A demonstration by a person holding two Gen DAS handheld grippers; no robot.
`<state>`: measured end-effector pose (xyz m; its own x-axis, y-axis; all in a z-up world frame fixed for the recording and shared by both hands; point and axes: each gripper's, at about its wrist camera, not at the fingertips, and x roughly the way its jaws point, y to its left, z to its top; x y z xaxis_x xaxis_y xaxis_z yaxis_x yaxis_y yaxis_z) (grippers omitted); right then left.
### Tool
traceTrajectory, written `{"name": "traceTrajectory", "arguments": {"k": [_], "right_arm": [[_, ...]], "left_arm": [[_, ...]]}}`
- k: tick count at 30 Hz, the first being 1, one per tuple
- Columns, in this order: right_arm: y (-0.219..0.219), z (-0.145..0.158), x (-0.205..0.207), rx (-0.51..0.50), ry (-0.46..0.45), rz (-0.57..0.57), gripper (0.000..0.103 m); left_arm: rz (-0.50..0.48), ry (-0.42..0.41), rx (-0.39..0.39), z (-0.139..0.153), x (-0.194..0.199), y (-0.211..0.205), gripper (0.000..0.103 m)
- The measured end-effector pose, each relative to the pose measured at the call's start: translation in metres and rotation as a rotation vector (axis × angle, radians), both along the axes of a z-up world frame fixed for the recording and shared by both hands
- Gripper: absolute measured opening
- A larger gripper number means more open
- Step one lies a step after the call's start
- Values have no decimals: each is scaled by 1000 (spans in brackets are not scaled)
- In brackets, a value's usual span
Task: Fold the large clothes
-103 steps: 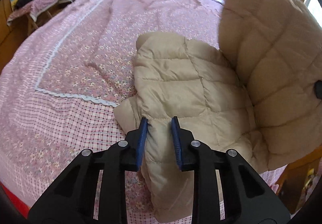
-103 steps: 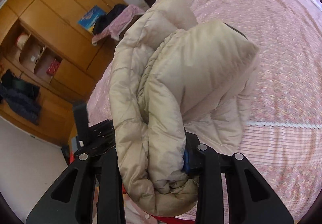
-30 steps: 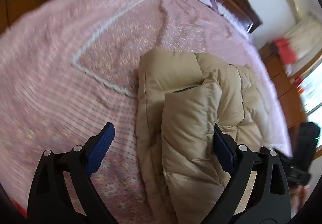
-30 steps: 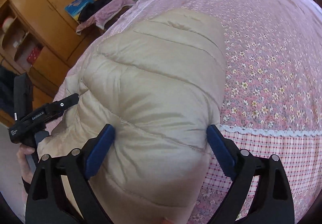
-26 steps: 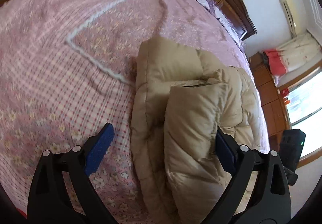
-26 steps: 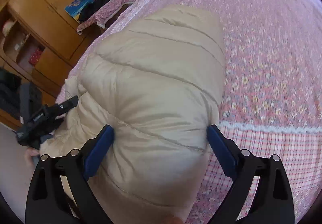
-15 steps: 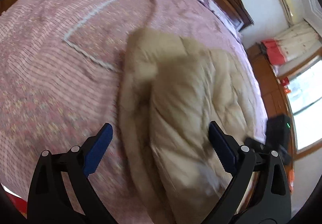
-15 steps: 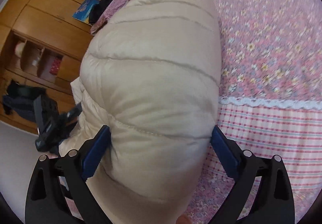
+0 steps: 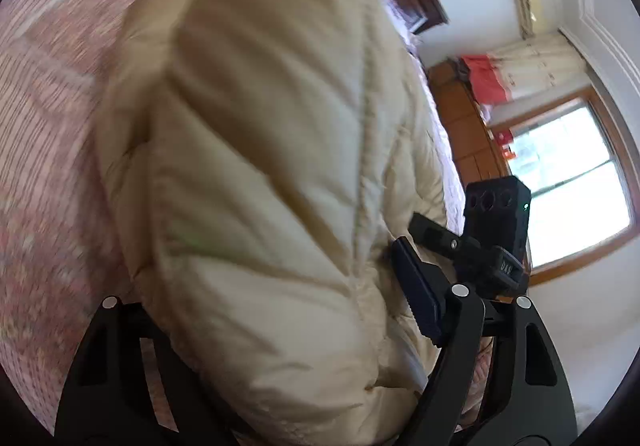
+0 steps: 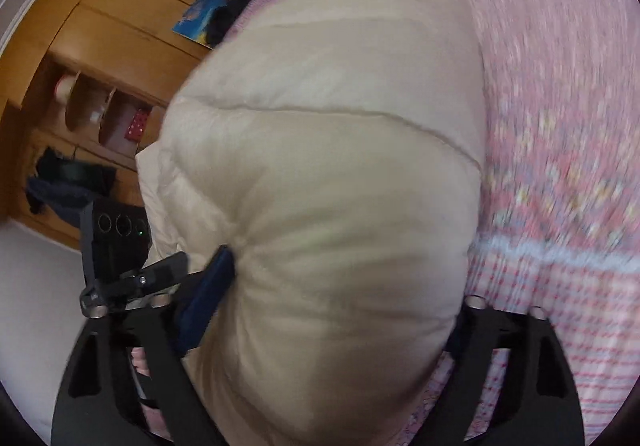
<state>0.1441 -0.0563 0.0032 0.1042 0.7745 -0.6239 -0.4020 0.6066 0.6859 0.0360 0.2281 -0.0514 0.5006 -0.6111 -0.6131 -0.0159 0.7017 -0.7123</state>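
Both grippers closing, squeezing beige puffer jacket, pink bedspread, wooden wardrobe

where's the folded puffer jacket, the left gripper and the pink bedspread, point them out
folded puffer jacket (image 9: 272,173), left wrist view, on its quilted top panel
left gripper (image 9: 276,318), left wrist view, midway between its fingertips, jacket bulging between them
pink bedspread (image 10: 560,93), right wrist view, on the floral part beside the jacket

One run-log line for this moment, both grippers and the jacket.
left gripper: closing on folded jacket | right gripper: closing on same jacket | jacket: bundled on bed
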Motion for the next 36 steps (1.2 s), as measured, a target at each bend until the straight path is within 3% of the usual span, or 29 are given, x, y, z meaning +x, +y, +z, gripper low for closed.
{"name": "traceTrajectory", "arguments": {"k": [5,11,15,18,24,30,34,36], "right_arm": [[-30,34,6,-7,-99,-71,69],[-102,71,8,-37,-200,-182,69],[-139,74,13,-89,-230,-249,69],[-157,53,19,-113,-188,-287,69],[-180,-3,30,-89,-76,-327,79],[-142,-7,35,-195,-133,-269,88],[-127,-1,35,-234,-163,-269,90],[-130,11,29,-249,-175,-286,88]], "left_arm": [[-43,-62,8,26,20,-39,75],[-203,-159,31,54,54,-123,74],[-270,-140,23,44,77,-166,73],[-291,-113,87,33,81,-191,72],[-169,-103,252,18,59,-196,74],[-52,-102,406,14,33,-177,80],[2,-67,377,16,33,-158,80],[19,-105,416,29,28,-156,80]]}}
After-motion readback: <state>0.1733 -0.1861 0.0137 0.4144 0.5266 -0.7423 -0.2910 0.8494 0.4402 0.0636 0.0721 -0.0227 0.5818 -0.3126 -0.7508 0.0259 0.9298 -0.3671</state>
